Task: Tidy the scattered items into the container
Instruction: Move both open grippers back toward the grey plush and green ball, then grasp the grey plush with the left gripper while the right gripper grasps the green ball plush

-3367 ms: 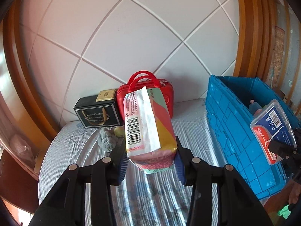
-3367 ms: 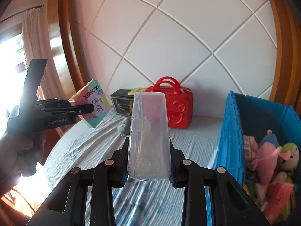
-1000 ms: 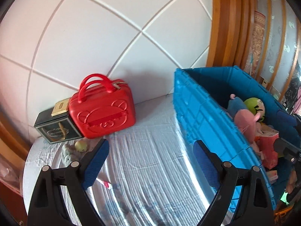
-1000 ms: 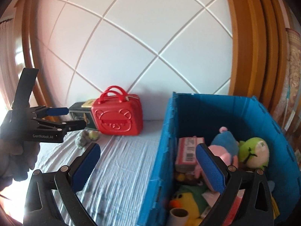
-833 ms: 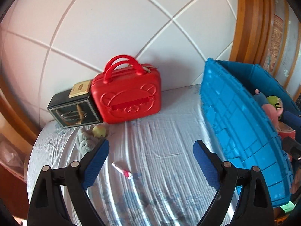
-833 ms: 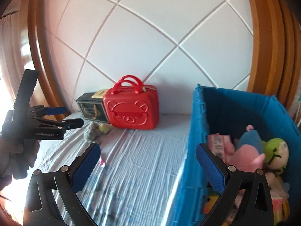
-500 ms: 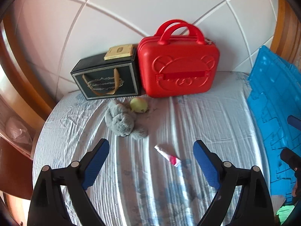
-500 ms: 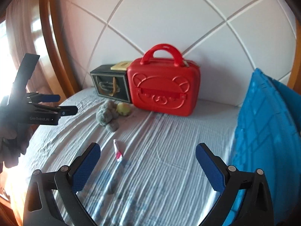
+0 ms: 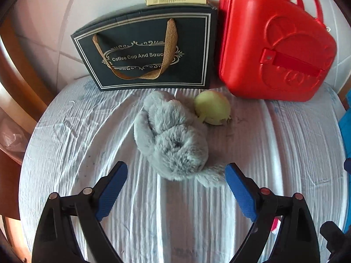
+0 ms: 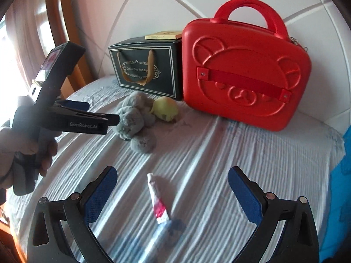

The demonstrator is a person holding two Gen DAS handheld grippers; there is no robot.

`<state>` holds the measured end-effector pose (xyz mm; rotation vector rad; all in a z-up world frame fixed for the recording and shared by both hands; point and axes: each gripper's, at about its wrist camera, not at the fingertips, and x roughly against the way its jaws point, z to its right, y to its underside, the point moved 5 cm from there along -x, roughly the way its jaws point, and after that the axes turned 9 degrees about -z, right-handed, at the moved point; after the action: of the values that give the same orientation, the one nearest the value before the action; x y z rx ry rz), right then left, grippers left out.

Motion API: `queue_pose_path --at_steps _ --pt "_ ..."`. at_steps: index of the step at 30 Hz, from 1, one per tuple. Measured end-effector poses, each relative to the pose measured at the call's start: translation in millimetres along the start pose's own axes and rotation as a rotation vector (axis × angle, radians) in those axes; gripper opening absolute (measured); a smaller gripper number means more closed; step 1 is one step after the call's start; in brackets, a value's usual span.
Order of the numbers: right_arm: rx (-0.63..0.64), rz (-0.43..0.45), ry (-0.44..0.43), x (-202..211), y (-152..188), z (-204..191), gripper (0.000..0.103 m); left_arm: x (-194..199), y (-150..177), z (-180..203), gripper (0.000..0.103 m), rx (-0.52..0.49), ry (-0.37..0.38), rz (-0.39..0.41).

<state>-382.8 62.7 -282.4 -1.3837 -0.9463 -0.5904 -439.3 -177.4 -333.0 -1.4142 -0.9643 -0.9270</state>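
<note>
Fluffy grey plush toy (image 9: 173,140); glossy red plastic case (image 10: 245,76), crinkled cloth bedsheet (image 10: 219,164)

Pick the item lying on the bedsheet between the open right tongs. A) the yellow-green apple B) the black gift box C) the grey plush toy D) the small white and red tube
D: in the right wrist view the small white and red tube lies on the sheet between the spread fingers of the right tongs, untouched, while the grey plush toy lies farther back.

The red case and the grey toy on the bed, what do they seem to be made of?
The red case looks like hard moulded plastic: glossy, with a raised bear face. The grey toy looks like soft plush fur, fuzzy and matte.
</note>
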Motion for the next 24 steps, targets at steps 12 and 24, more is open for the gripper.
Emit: queue_pose_path --at_steps 12,24 --pt "-0.098 0.015 -0.027 -141.0 -79.2 18.9 0.102 -93.2 -15.2 -19.4 0.086 0.060 0.060 0.016" --pt "-0.048 -0.115 -0.026 -219.9 -108.2 -14.0 0.077 -68.5 22.0 -56.2 0.051 0.048 0.065 0.115"
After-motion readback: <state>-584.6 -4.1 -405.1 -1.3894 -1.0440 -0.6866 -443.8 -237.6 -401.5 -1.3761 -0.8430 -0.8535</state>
